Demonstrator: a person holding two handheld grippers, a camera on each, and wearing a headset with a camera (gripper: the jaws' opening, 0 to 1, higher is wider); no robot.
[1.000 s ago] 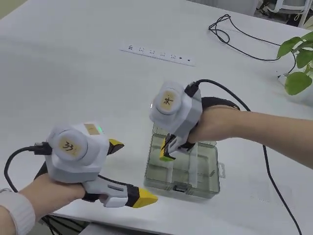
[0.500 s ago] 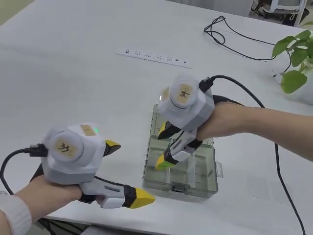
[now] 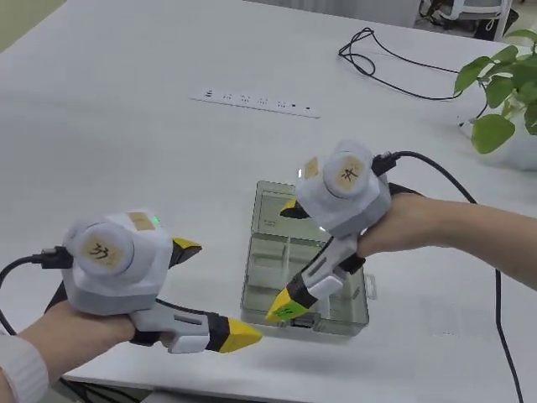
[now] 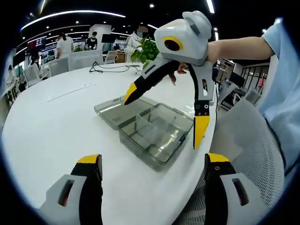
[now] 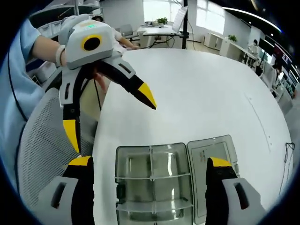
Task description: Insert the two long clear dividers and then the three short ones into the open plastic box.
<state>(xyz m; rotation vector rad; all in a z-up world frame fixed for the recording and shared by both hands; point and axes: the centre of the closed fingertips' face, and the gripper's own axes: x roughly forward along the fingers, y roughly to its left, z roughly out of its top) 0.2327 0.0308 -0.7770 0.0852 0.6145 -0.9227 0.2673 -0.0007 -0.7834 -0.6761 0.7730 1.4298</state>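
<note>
Open-plan office, by the look of it: a broad white table (image 3: 126,101) with a power strip (image 3: 254,102) toward its far edge, a potted plant (image 3: 499,84) at the right edge, a mesh chair (image 4: 253,145), and ceiling strip lights (image 4: 70,14) over distant desks (image 4: 75,58).

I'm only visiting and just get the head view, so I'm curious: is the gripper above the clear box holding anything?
Observer: No. The left gripper view shows the right gripper over the plastic box, jaws wide apart, nothing between them.
Operator: And the other gripper?
Observer: The right gripper view shows the left gripper open too, empty, off to the box's side.
Operator: Anyone else around?
Observer: Yes, people stand far behind the table in the left gripper view.
</note>
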